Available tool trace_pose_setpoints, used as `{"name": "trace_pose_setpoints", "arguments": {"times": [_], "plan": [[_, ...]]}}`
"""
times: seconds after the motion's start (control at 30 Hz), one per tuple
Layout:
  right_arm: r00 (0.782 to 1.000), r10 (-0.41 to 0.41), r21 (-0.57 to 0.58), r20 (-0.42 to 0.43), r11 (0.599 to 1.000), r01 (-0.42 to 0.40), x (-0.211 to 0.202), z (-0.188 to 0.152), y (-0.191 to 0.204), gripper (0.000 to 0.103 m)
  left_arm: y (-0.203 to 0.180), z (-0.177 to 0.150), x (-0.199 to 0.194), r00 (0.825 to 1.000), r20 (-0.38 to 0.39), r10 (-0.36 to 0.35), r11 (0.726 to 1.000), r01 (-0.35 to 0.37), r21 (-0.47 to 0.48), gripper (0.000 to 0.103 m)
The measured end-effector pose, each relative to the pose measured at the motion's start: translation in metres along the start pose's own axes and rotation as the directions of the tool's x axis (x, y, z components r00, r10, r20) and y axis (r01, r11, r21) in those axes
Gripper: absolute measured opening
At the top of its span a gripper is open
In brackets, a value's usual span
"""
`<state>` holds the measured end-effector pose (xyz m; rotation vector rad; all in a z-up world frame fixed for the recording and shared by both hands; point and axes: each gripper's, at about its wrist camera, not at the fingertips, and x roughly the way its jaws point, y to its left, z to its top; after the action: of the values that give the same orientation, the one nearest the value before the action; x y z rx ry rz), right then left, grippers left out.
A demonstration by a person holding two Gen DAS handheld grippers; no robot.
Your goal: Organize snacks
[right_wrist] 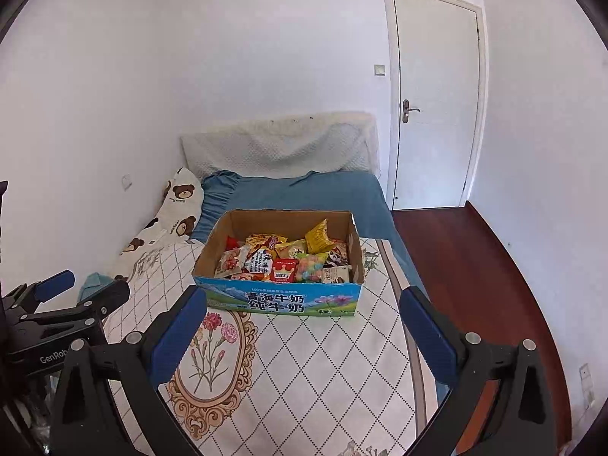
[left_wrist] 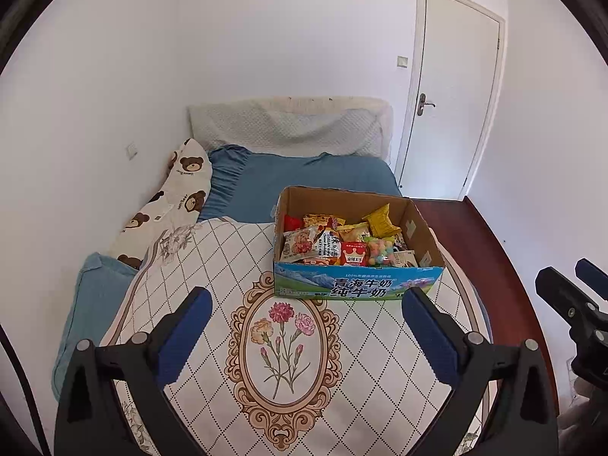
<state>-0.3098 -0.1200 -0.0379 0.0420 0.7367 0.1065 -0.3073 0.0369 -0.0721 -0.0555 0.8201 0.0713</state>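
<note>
An open cardboard milk carton box (left_wrist: 357, 285) (right_wrist: 281, 298) with a blue and green printed front stands on a quilted bed cover. It is filled with several snack packets (left_wrist: 344, 241) (right_wrist: 288, 256): red, yellow, white and a bag of coloured candies. My left gripper (left_wrist: 306, 304) hovers above the cover in front of the box, open wide, nothing between its blue pads. My right gripper (right_wrist: 302, 306) also hangs in front of the box, open and empty. Each gripper shows at the edge of the other's view: the right gripper (left_wrist: 570, 285) and the left gripper (right_wrist: 79, 288).
The white quilted cover with a flower medallion (left_wrist: 283, 345) lies on a bed with a blue sheet (left_wrist: 304, 182). A bear-print pillow (left_wrist: 178, 197) leans on the left wall. A white door (right_wrist: 437, 98) and dark red wood floor (right_wrist: 467, 266) lie to the right.
</note>
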Motion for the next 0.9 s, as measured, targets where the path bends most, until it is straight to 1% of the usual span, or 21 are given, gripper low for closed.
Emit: {"name": "trace_pose_setpoints", "arguments": {"times": [0.13,0.37,0.5,0.57,0.7,0.9], "plan": [[1.0,-0.008,0.014,-0.016,1.0,0.008,0.02,-0.001,-0.005,0.103,-0.002,0.004,0.018,1.0,-0.007,0.009,1.0,-0.009,-0.005,0.103],[0.998,-0.051,0.018,-0.025,0.999,0.051,0.056,0.004,-0.013,0.103,-0.011,0.014,0.049,0.999,-0.002,0.034,0.999,-0.034,0.029,0.103],[0.997,-0.07,0.012,-0.029,0.997,0.07,0.078,0.008,-0.016,0.103,-0.016,0.017,0.07,0.999,-0.014,0.039,0.998,-0.038,0.04,0.103],[0.996,-0.078,0.007,-0.034,0.997,0.078,0.091,0.009,-0.017,0.103,-0.02,0.019,0.081,0.999,-0.021,0.045,0.998,-0.044,0.052,0.103],[0.995,-0.066,0.021,-0.08,0.997,0.068,0.118,0.009,-0.023,0.103,-0.027,0.019,0.104,0.998,-0.051,0.047,0.996,-0.043,0.083,0.103],[0.991,-0.084,0.016,-0.1,0.996,0.086,0.147,0.012,-0.028,0.103,-0.028,0.021,0.129,0.995,-0.089,0.045,0.997,-0.039,0.071,0.103]]}}
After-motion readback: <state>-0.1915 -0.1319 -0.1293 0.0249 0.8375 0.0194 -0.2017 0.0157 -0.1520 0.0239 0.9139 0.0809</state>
